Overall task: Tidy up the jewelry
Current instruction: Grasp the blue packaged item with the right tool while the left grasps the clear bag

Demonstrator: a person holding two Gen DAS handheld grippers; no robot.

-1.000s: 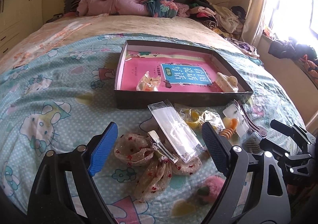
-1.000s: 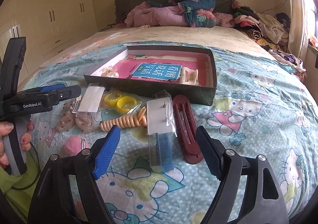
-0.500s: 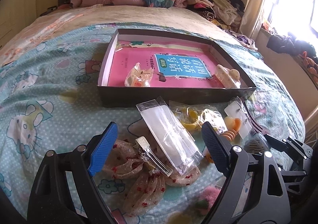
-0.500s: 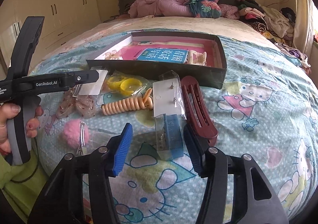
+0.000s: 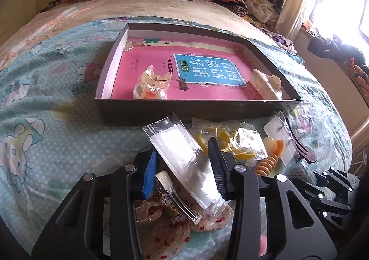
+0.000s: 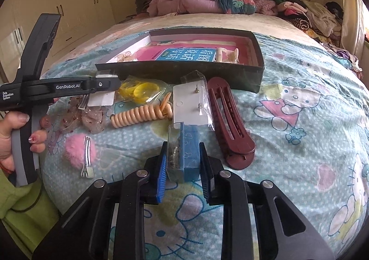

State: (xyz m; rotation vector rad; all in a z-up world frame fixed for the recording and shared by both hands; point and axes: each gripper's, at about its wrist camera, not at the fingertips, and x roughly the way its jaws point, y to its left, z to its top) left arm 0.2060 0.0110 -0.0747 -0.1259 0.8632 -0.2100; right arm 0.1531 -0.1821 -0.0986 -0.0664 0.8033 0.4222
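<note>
Jewelry lies scattered on the bed [image 6: 311, 126], on a cartoon-cat sheet, just in front of a dark shallow box [image 5: 189, 110] that already holds a pink booklet [image 5: 207, 80], a small clear bag with orange pieces [image 5: 151, 87] and a cream claw clip [image 5: 267, 85]. Crowded outside its near wall are a long clear packet with a white card [image 5: 184, 158], a bag of yellow rings [image 6: 140, 91], a peach spiral hair tie [image 6: 140, 114], a carded pair of studs in plastic [image 6: 191, 103], a maroon hair clip [image 6: 230, 124], a sheer speckled bow [image 6: 90, 117] and a pink pompom with a metal snap clip [image 6: 79, 151]. The right tongs [image 6: 182, 167] are clamped on a small clear box with a blue insert [image 6: 185, 153], which touches the stud card ahead and lies just beside the maroon clip. The left tongs [image 5: 182, 174] are closing around the white-card packet, with a clear-handled clip [image 5: 175, 197] and the bow underneath; I cannot tell whether the pads press the packet. Only the right view shows the person's left hand [image 6: 13, 130] wrapped round the grey handle, a green sleeve below it, and the pompom. Only the left view looks into the box from above. Both tongs point down at a slant toward the bed.
</note>
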